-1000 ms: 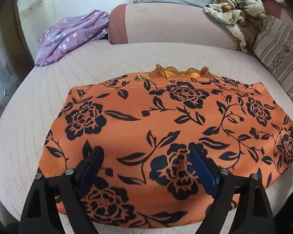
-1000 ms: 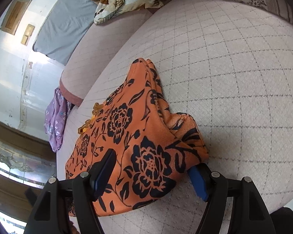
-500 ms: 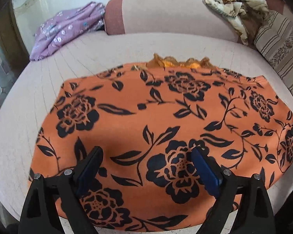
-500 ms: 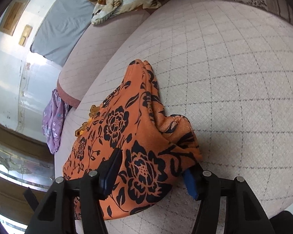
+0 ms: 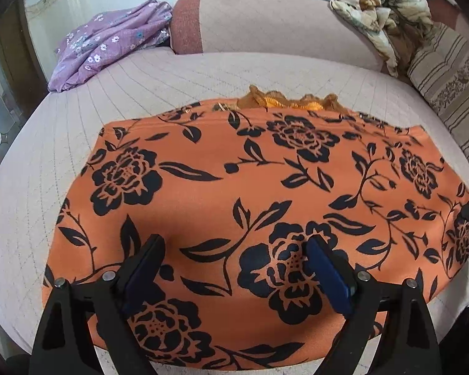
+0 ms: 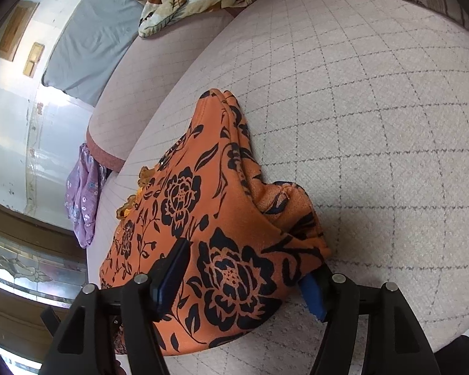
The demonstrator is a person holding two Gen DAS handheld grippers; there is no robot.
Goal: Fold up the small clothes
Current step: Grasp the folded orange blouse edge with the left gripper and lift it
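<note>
Left wrist view: left gripper spread wide over orange floral garment; right gripper opening, garment's corner between jaws.

Orange garment (black floral print) lies folded flat on quilted cushion.

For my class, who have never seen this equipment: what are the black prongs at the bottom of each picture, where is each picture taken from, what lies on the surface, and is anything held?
A person holds a hand tool with two fingers in each hand; a camera on each tool looks along them. One picture is from the left gripper, open above an orange flowered garment spread on a quilted cushion. The other is from the right gripper, straddling the garment's bunched end; its jaws are opening, so nothing is firmly held. A purple cloth lies further back.
</note>
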